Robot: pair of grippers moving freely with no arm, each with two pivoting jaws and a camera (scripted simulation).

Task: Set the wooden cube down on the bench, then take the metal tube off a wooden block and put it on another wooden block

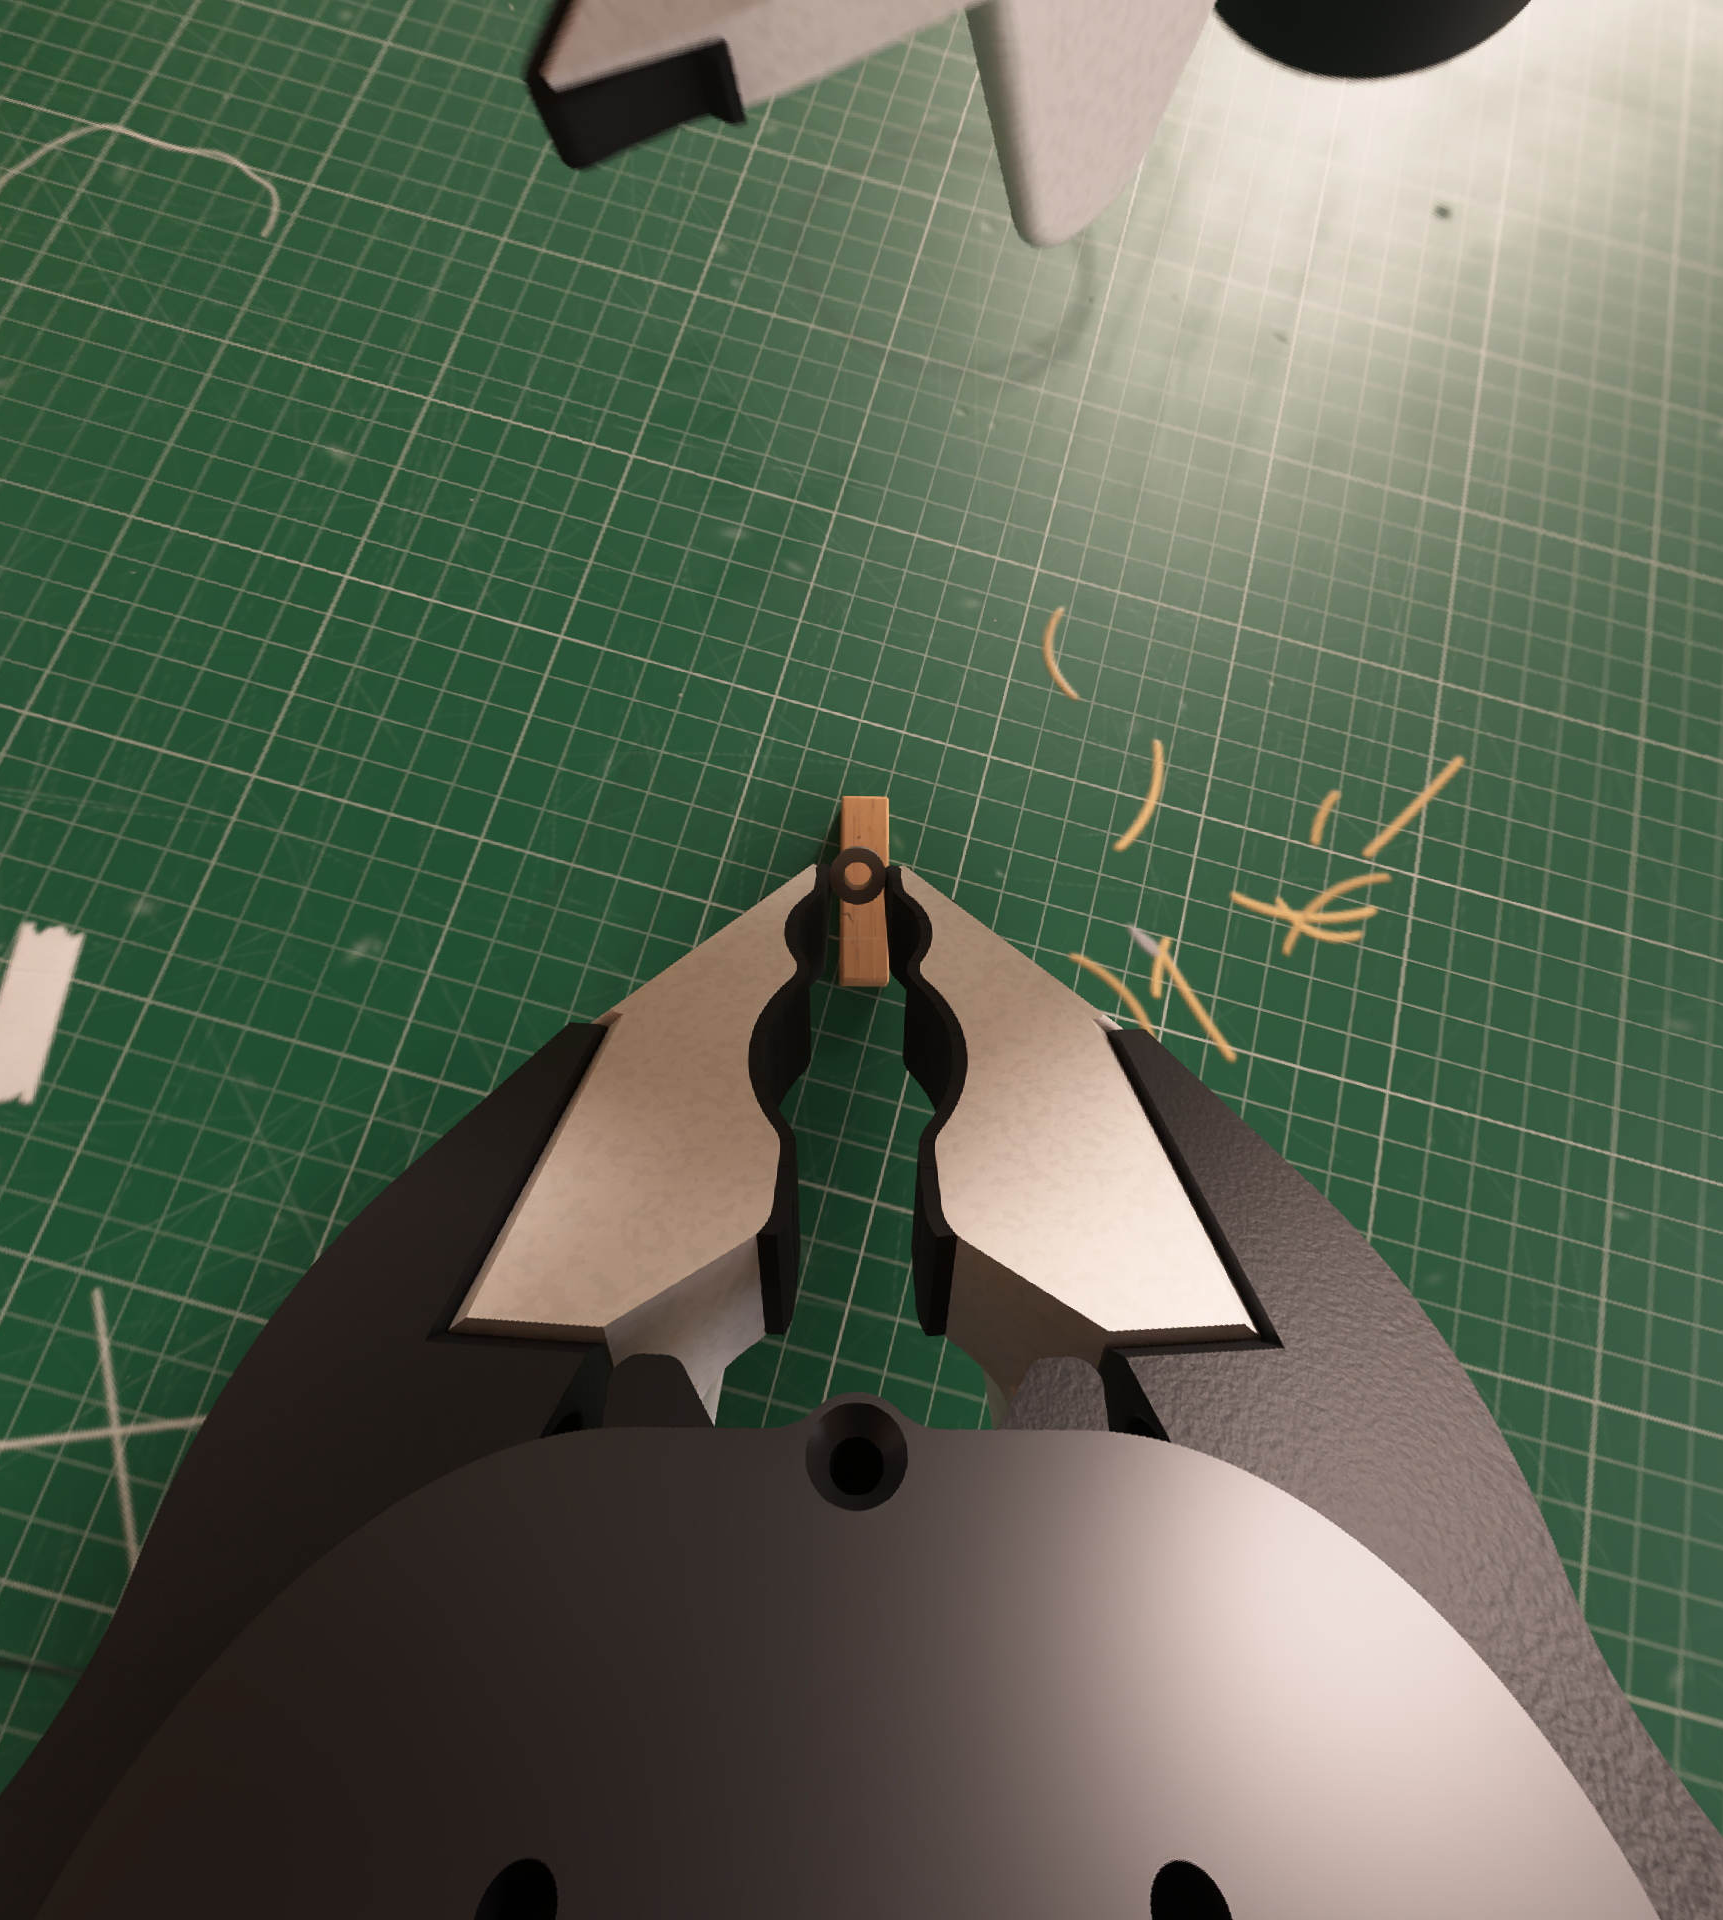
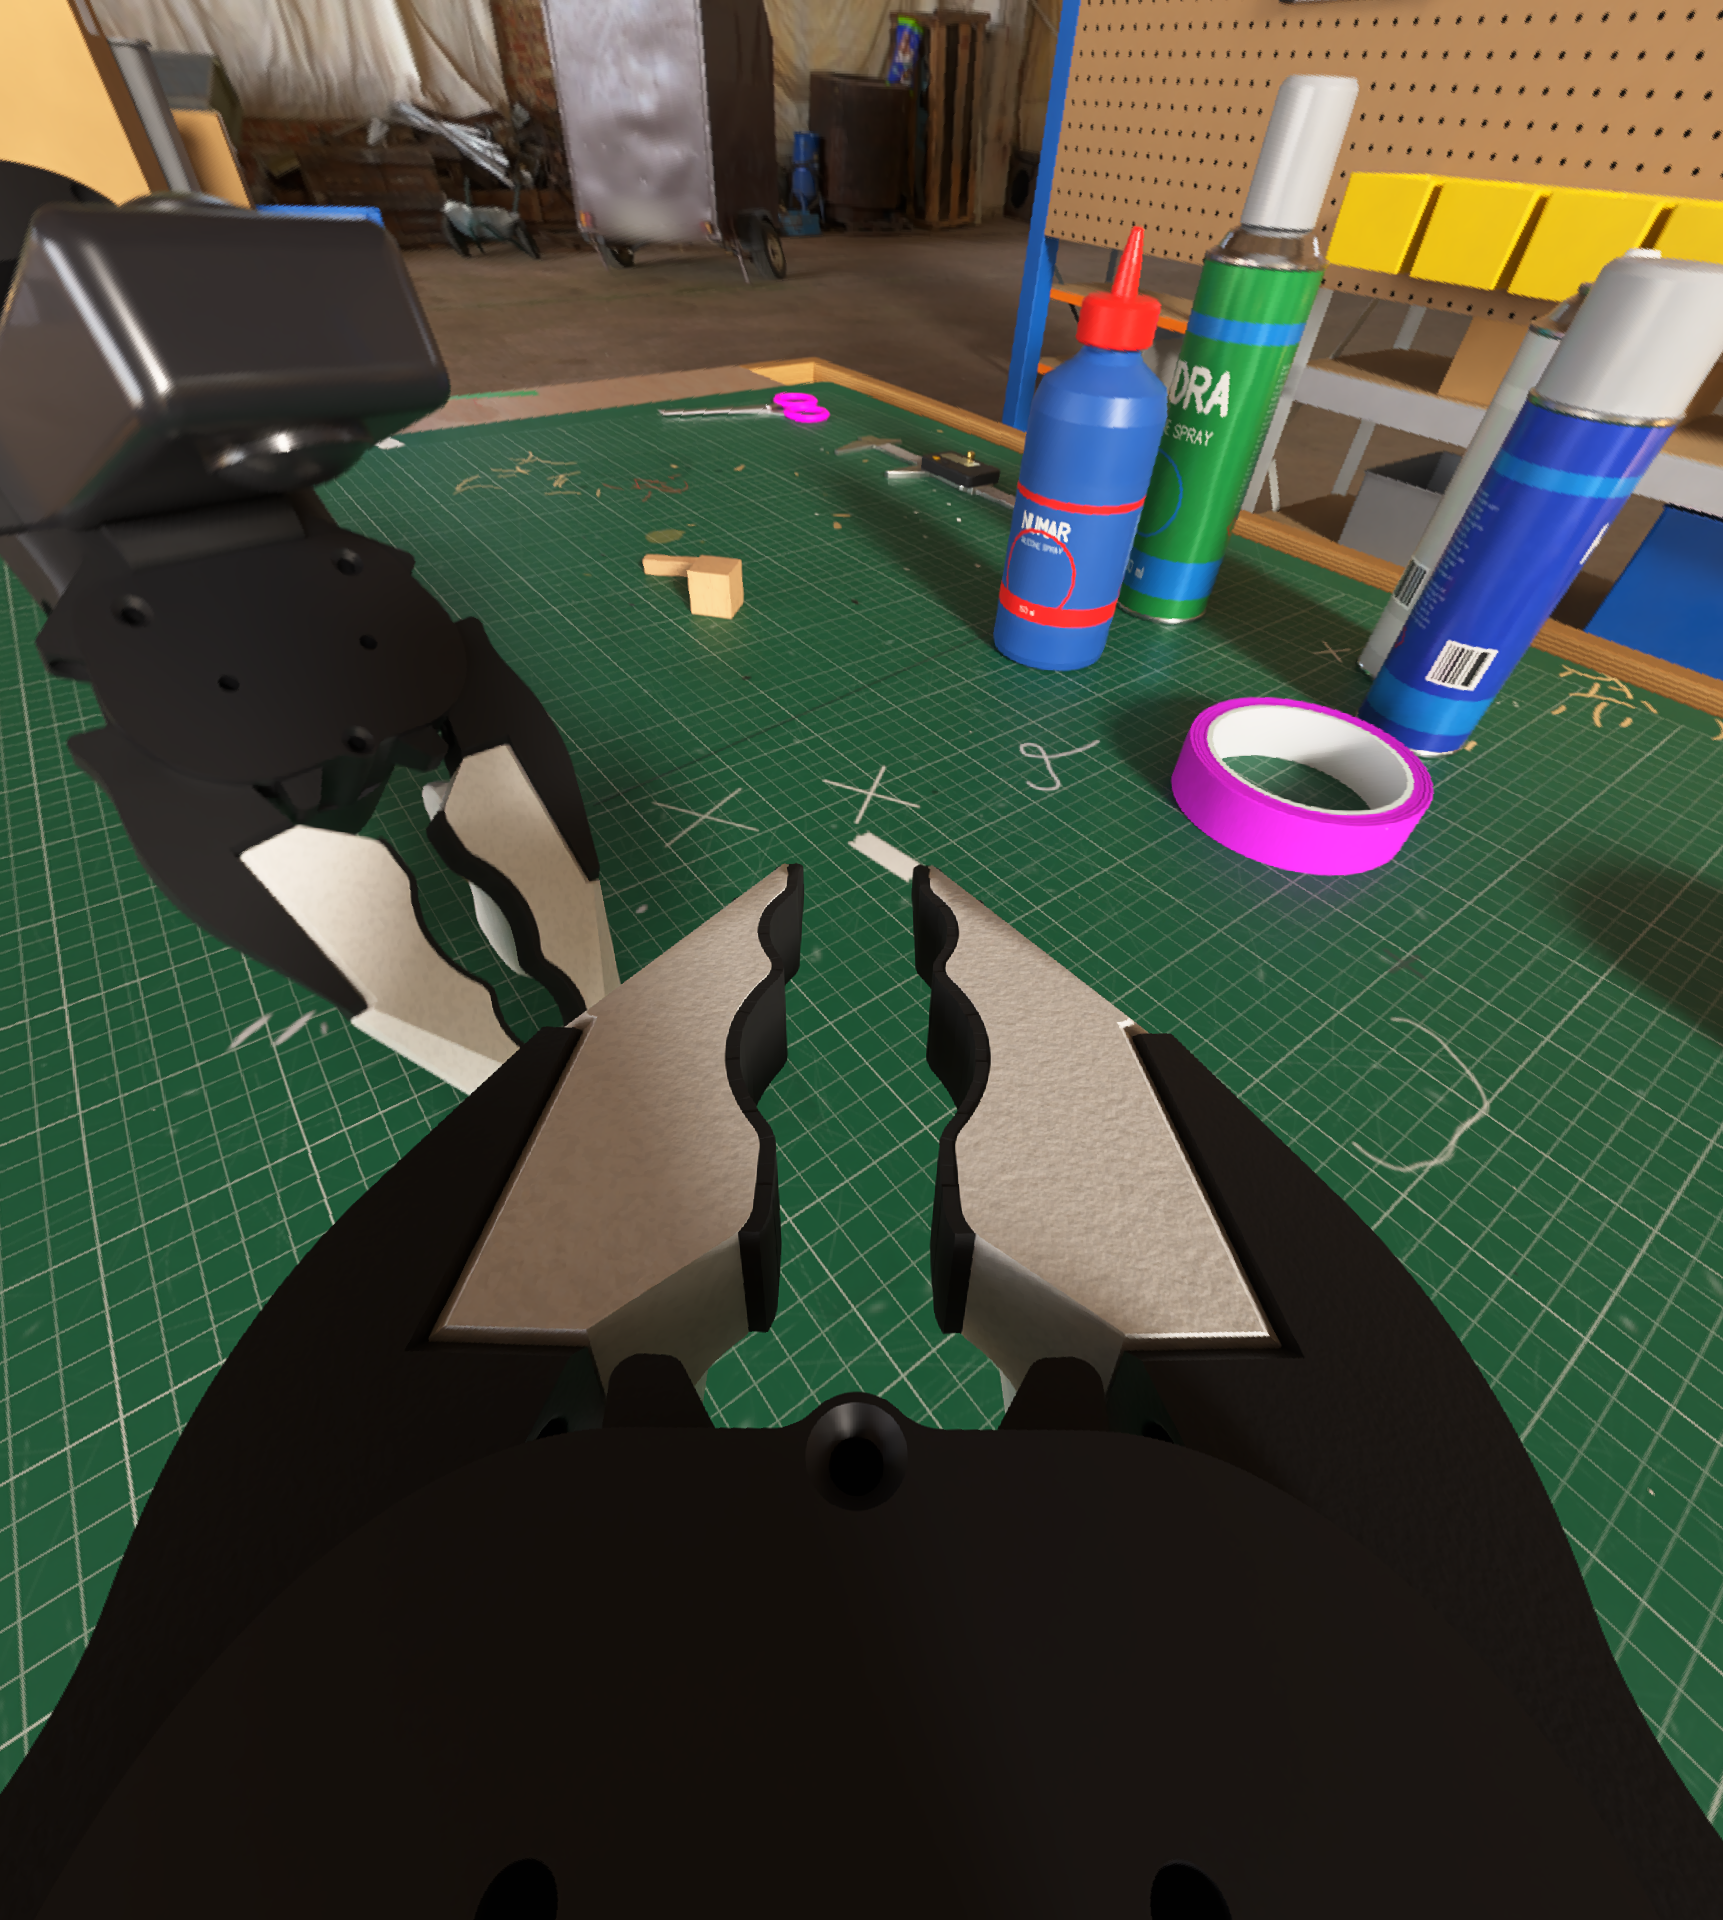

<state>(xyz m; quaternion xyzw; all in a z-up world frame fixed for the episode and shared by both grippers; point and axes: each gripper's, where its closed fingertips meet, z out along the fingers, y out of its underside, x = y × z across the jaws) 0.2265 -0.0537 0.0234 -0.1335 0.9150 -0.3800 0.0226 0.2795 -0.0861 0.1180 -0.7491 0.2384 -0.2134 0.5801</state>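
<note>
one metal tube (image 1: 858,875) stands end-on in the left gripper (image 1: 858,883), clamped above a wooden block (image 1: 862,891). cube (image 2: 715,587) already rests on the bench (image 2: 1252,1039); placing remains. right gripper (image 2: 857,883) gapes, empty.

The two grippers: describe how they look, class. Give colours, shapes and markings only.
Both the left gripper and right gripper have matt black, rounded bodies with small round holes. Each carries two tapering fingers faced in pale grey, with wavy black inner edges to the jaws. No cables or markings show.
</note>
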